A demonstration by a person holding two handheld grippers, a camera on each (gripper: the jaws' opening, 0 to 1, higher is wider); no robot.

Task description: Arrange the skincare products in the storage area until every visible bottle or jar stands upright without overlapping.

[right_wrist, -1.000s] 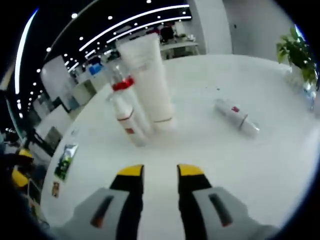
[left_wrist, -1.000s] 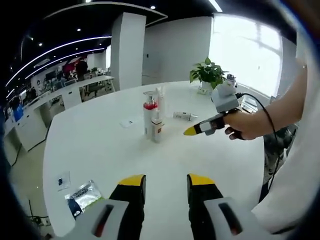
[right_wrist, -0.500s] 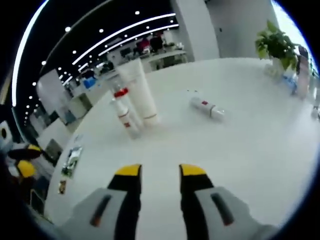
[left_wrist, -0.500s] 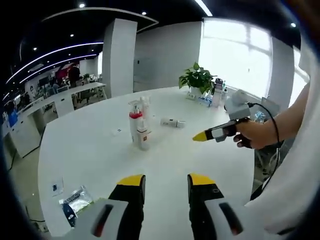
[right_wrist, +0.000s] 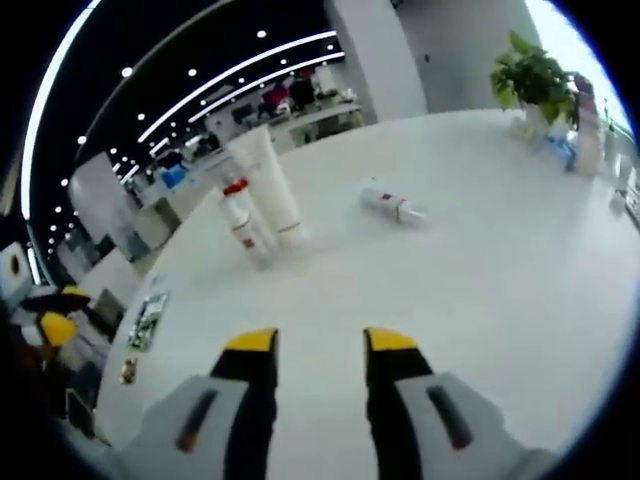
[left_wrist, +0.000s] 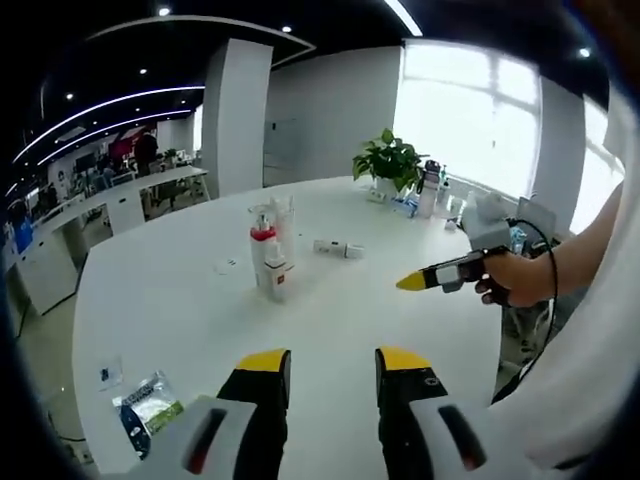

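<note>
On the round white table [left_wrist: 330, 310] stands a cluster of upright skincare products: a red-capped pump bottle [left_wrist: 262, 250] [right_wrist: 236, 205], a small white bottle with a red label [left_wrist: 277, 278] [right_wrist: 247, 240] and a tall white tube [left_wrist: 286, 222] [right_wrist: 267, 184]. A small white bottle [left_wrist: 338, 248] [right_wrist: 390, 202] lies on its side to the right of them. My left gripper [left_wrist: 327, 362] is open and empty, well short of the cluster. My right gripper [right_wrist: 320, 342] is open and empty too; it enters the left gripper view [left_wrist: 420, 282] in a person's hand.
A potted plant [left_wrist: 388, 161] [right_wrist: 530, 72] and several small items [left_wrist: 425, 195] stand at the table's far edge. A green foil packet [left_wrist: 147, 411] [right_wrist: 146, 318] and a small card [left_wrist: 108, 375] lie near the front left. Desks fill the room behind.
Both views have drawn back from the products, which now look smaller and farther away. The right gripper has moved away from the cluster. Both grippers stay open.
</note>
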